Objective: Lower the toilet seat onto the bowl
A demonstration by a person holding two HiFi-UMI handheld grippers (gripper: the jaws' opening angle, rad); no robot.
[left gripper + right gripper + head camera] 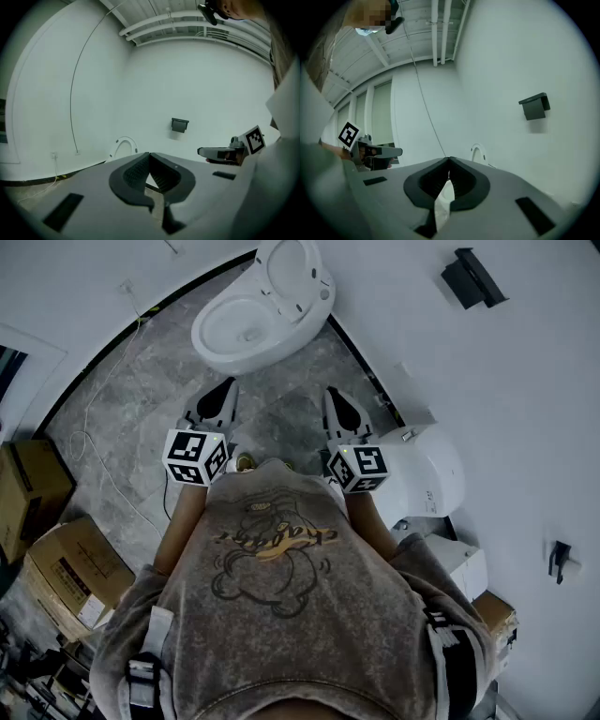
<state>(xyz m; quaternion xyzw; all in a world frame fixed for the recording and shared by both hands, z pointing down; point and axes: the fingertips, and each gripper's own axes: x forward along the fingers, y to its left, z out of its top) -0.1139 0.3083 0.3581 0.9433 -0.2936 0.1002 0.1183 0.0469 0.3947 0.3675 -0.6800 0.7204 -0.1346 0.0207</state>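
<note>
A white toilet stands on the grey stone floor at the top of the head view. Its bowl [246, 337] is uncovered and its seat [292, 271] is tipped up against the wall. Both grippers hover short of the bowl, apart from it. My left gripper [229, 384] is shut with nothing in it, and my right gripper [334, 393] is also shut and empty. The raised seat [124, 146] shows small beyond my left gripper's [149, 154] closed tips. In the right gripper view the seat [478, 152] is just right of that gripper's [449, 160] closed tips.
A second white toilet-like unit [427, 470] stands close by my right gripper. Cardboard boxes [70, 568] are stacked at the left. A thin cable [94, 446] trails over the floor. A black holder [473, 277] is fixed on the white wall right of the toilet.
</note>
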